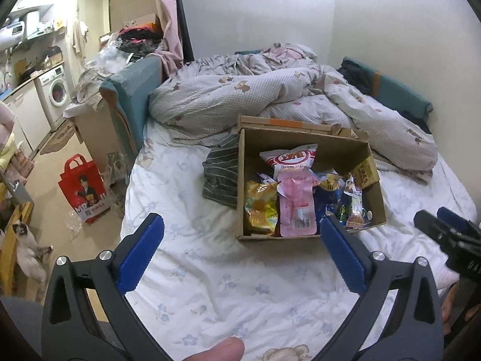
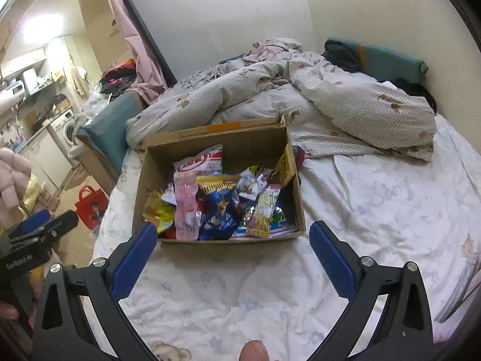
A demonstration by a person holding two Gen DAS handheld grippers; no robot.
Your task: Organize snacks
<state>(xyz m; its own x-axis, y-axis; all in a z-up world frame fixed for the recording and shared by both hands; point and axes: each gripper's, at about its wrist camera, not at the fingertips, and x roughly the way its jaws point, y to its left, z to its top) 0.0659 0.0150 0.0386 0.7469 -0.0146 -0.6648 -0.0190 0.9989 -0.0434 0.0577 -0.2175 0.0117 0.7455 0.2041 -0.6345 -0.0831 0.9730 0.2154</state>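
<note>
An open cardboard box point(image 1: 351, 147) point(image 2: 144, 177) stands on the bed, filled with several snack packets. A pink packet point(image 1: 296, 201) point(image 2: 186, 207), a yellow bag point(image 1: 260, 207) point(image 2: 160, 213) and a red-and-white bag point(image 1: 290, 158) point(image 2: 200, 162) lie at its left side; blue and green packets point(image 2: 222, 219) lie to the right. My left gripper point(image 1: 242, 228) is open and empty, held above the sheet just in front of the box. My right gripper point(image 2: 233, 234) is open and empty, in front of the box's near wall. Each gripper shows at the edge of the other's view.
A crumpled quilt point(image 1: 270, 96) point(image 2: 330, 105) lies behind the box. A striped grey cloth point(image 1: 221, 177) lies left of the box. White flowered sheet point(image 1: 240, 285) point(image 2: 375, 204) spreads in front and right. A red bag point(image 1: 84, 186) and a cat point(image 1: 28, 243) are on the floor left.
</note>
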